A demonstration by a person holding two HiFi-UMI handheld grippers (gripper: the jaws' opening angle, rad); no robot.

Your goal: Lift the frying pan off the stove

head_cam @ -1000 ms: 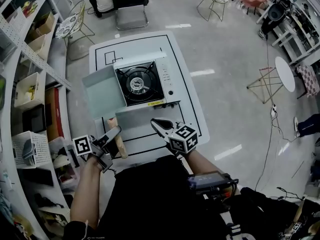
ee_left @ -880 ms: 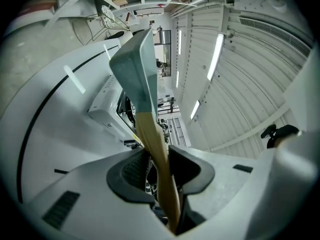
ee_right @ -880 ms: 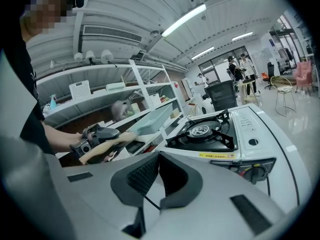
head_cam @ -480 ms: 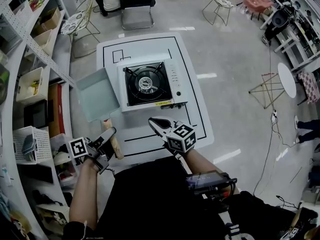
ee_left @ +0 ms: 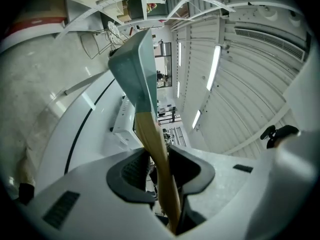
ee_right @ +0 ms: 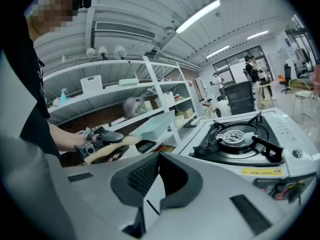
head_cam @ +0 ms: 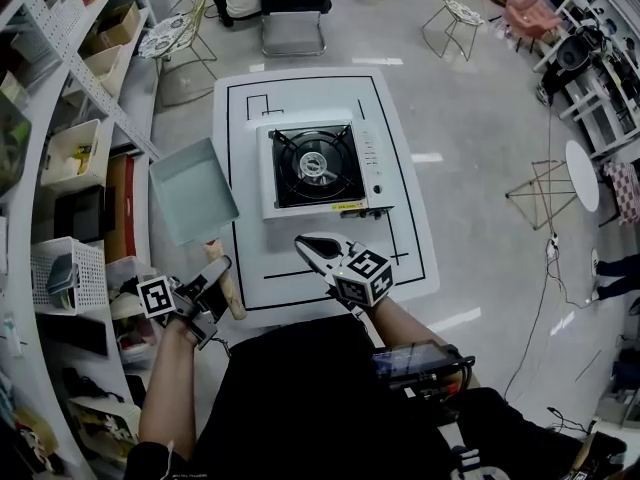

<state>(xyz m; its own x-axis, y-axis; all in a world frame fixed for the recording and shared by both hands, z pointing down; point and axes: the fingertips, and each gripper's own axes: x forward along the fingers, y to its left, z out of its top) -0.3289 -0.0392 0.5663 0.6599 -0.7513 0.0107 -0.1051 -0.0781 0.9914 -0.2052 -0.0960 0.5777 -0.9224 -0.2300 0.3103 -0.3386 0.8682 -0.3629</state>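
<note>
Holding the frying pan up clear of the stove, out past the table's left edge, left gripper clamped on its wooden handle. Hovering the right gripper over the front edge, jaws apart, empty.

A white table marked with black lines is standing on the grey floor in the upper middle of the head view. A single-burner stove is sitting directly on it, square to its edges and toward the centre, with its burner bare. Around the table the floor is carrying a wire chair at upper left, an office chair at the top and a small round table at right.
</note>
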